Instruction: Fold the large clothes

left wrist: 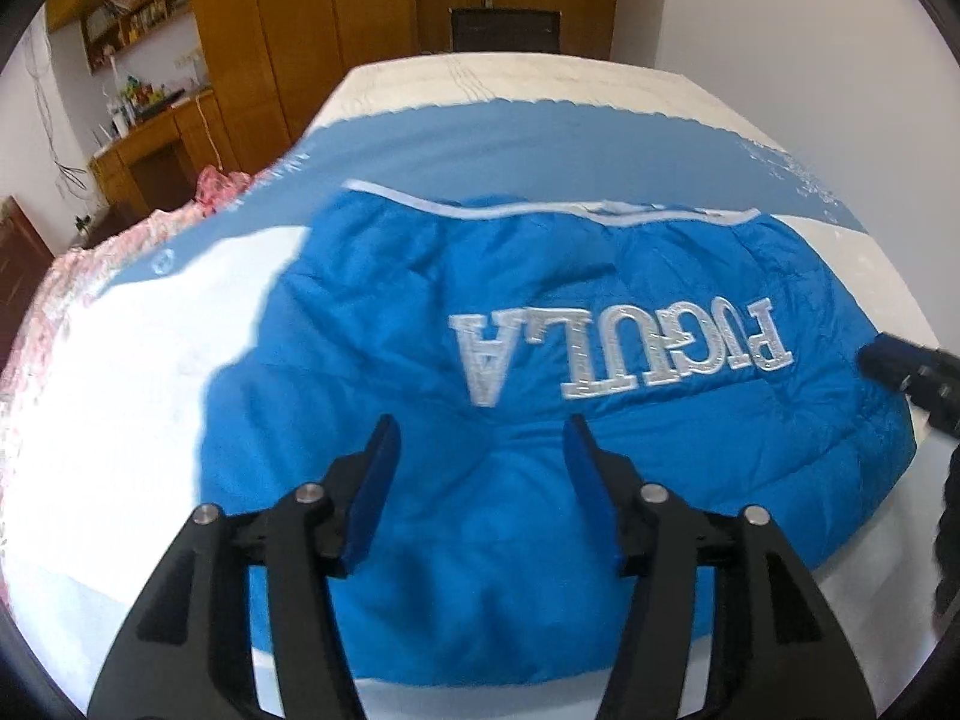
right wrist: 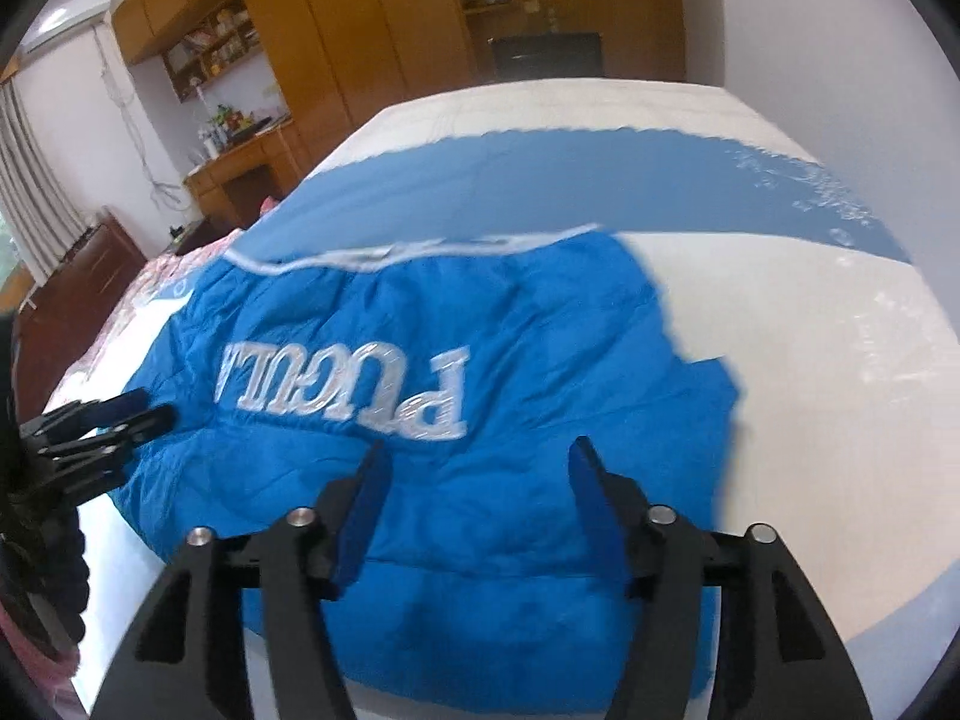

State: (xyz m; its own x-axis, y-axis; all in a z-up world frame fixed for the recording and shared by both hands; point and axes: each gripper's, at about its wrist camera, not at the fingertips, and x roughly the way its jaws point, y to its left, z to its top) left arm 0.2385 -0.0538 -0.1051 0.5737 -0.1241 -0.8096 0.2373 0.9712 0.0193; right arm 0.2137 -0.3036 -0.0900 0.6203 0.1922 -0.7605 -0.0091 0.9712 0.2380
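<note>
A bright blue padded jacket point(left wrist: 540, 312) with large white letters lies folded on the bed, white-trimmed hem at the far side. It shows in the right wrist view as well, jacket point(right wrist: 480, 360). My left gripper point(left wrist: 483, 438) hovers over the jacket's near part, jaws apart, nothing between them. My right gripper point(right wrist: 477, 462) also stands open above the near edge of the jacket, its pads clear of the fabric. The right gripper point(left wrist: 900, 366) appears at the right edge of the left wrist view; the left gripper point(right wrist: 129, 411) shows at the left of the right wrist view.
The jacket rests on a bed sheet point(left wrist: 120, 372) of white with a blue band point(left wrist: 510, 144). A pink floral quilt point(left wrist: 72, 276) lies along the left side. Wooden wardrobes point(left wrist: 288, 18), a desk point(left wrist: 162, 144) and a dark chair point(left wrist: 504, 30) stand beyond the bed.
</note>
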